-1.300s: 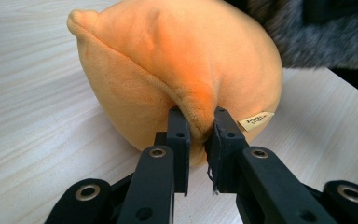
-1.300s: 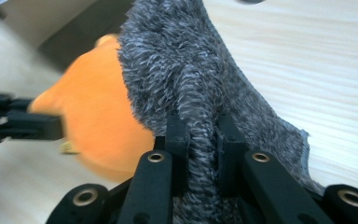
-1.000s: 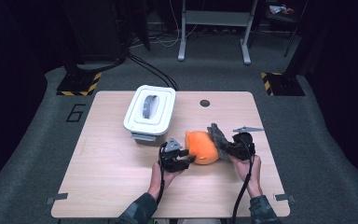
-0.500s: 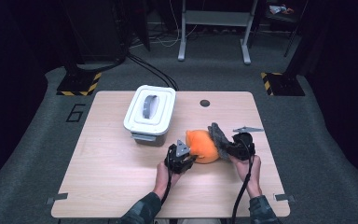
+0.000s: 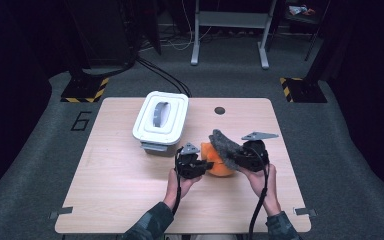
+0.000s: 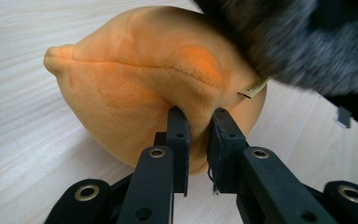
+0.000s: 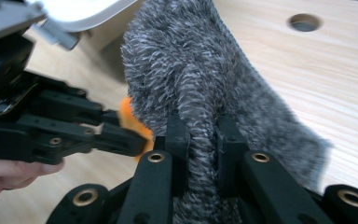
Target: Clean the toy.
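Observation:
An orange plush toy [image 5: 219,165] lies on the wooden table [image 5: 115,175], right of the middle. A grey furry piece [image 5: 224,140] sits over its top right. My left gripper [image 5: 206,164] is at the toy's left side, and its jaws are shut on a fold of the orange plush [image 6: 135,79]. From the right, my right gripper [image 5: 236,156] is shut on the grey fur [image 7: 200,70], which bulges between its jaws. In the right gripper view the left gripper [image 7: 130,137] shows at the left, with a sliver of orange beside it.
A white lidded box [image 5: 161,120] with a grey handle stands just behind and left of the toy. A round hole [image 5: 219,110] marks the table's far middle. Bare wood lies left and in front of the hands.
My left gripper has moved right up to the orange toy and closed on it. The grey fur has shifted slightly left and up over the toy.

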Available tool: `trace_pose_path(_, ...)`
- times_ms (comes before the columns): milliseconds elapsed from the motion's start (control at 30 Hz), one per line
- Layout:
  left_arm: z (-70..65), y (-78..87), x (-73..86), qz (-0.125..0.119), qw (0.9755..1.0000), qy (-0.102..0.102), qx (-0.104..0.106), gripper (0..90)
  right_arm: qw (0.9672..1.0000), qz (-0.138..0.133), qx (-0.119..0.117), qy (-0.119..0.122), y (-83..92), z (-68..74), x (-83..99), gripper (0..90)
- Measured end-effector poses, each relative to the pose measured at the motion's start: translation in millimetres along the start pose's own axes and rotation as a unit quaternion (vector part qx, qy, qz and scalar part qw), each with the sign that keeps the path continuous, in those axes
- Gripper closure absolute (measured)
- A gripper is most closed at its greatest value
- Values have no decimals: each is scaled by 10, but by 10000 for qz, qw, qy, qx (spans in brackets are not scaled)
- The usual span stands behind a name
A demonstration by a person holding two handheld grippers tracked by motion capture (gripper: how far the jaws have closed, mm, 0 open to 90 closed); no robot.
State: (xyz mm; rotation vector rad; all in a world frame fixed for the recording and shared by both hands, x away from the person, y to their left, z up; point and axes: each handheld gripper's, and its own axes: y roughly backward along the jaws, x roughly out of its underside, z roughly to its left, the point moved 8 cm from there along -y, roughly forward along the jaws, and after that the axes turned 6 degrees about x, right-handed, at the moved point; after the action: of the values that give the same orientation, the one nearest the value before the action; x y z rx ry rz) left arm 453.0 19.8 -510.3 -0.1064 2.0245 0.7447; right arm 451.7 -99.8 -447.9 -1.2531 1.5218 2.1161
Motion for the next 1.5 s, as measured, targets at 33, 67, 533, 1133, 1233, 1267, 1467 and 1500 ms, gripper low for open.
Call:
trace_pose_path(33,7,-6,6,11,10000,7,-41,798,9999,87,28,74,-50,28,12,790)
trace_pose_path(67,19,-12,15,30,10000,10,-66,798,9997,174,58,130,-107,47,33,790)
trace_pose_path(533,115,-28,114,121,9994,64,-321,796,9985,240,457,200,-274,-40,154,792)
trace_pose_path(1133,156,-22,126,108,9996,91,-258,794,9924,597,780,-740,-378,-784,559,789)
trace_pose_path(1233,169,-21,125,109,9995,83,-287,794,9908,706,812,-825,-416,-866,653,790)
trace_pose_path(1267,169,-25,127,93,9995,98,-275,794,9898,748,842,-878,-421,-890,682,790)
trace_pose_path(1467,176,-21,136,76,9996,138,-227,794,9869,829,903,-1051,-419,-1008,816,790)
trace_pose_path(1500,180,-24,140,79,9996,141,-230,794,9865,866,892,-1063,-430,-1032,847,790)
